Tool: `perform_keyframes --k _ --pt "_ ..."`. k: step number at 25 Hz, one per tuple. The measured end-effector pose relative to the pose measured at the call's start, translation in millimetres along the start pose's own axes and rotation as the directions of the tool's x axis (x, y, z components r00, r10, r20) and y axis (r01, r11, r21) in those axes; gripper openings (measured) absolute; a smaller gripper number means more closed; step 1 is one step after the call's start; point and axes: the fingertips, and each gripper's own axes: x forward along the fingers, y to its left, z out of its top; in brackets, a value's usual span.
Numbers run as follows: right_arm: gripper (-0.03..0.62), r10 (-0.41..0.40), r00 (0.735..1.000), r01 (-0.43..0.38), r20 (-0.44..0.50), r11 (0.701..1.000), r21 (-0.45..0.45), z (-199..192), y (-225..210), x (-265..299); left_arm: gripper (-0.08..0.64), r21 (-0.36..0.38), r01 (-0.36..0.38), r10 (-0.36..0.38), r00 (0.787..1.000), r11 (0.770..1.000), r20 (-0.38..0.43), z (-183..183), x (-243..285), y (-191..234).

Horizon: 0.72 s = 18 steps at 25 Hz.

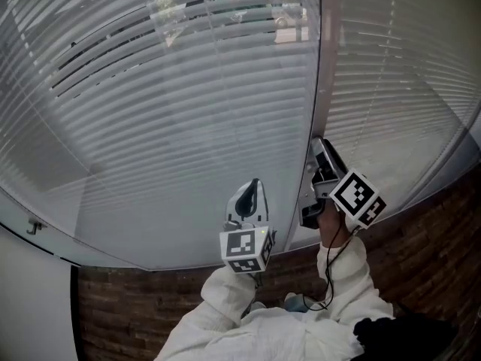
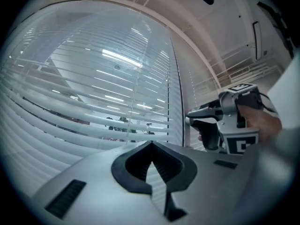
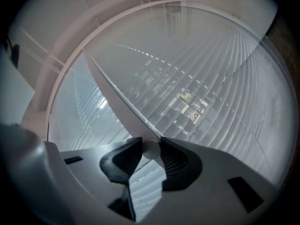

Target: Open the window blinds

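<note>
Two panels of white slatted blinds [image 1: 188, 126] cover the window, their slats partly tilted, with outdoor greenery showing through near the top. A thin tilt wand [image 1: 316, 66] hangs along the frame between the panels. My right gripper [image 1: 316, 149] points at the blinds and is shut on the wand's rounded lower end [image 3: 151, 150], which sits between its dark pads [image 3: 123, 159]. My left gripper [image 1: 254, 183] hovers just left of it, in front of the left panel. Its jaws [image 2: 151, 145] are shut with nothing between them. From the left gripper view the right gripper [image 2: 194, 119] shows at the right.
A dark brick wall [image 1: 440, 235] runs below the window's lower frame [image 1: 113, 248]. A white wall panel [image 1: 30, 307] stands at the lower left. The person's white sleeves [image 1: 233, 307] fill the bottom of the head view.
</note>
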Motion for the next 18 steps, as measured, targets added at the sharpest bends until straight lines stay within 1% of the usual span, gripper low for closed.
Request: perform_keyframes --k 3,6,9,11,14,18 --pt "0.132 0.006 1.0 -0.007 0.01 0.995 0.1 1 -2 0 -0.003 -0.012 0.001 -0.001 1.0 1.0 -0.003 1 1 -1" --pt "0.132 0.003 1.0 -0.007 0.023 0.985 0.175 1 -3 0 -0.003 -0.017 -0.003 0.003 1.0 1.0 -0.004 1 0 -1" --pt "0.132 -0.002 0.999 -0.008 0.04 0.964 0.266 1 -6 0 -0.003 -0.013 -0.016 0.016 1.0 1.0 -0.002 0 1 3" --pt "0.132 -0.007 0.999 -0.01 0.049 0.941 0.338 1 -9 0 -0.003 -0.012 -0.02 0.02 1.0 1.0 -0.002 -1 2 4" --pt "0.132 -0.017 0.998 -0.012 0.061 0.898 0.441 0 -12 0 -0.003 -0.003 -0.02 0.02 1.0 1.0 0.009 -3 2 6" --pt "0.132 -0.035 0.997 -0.012 0.07 0.815 0.579 -3 -13 -2 -0.003 -0.009 -0.019 0.019 1.0 1.0 -0.001 -3 1 3"
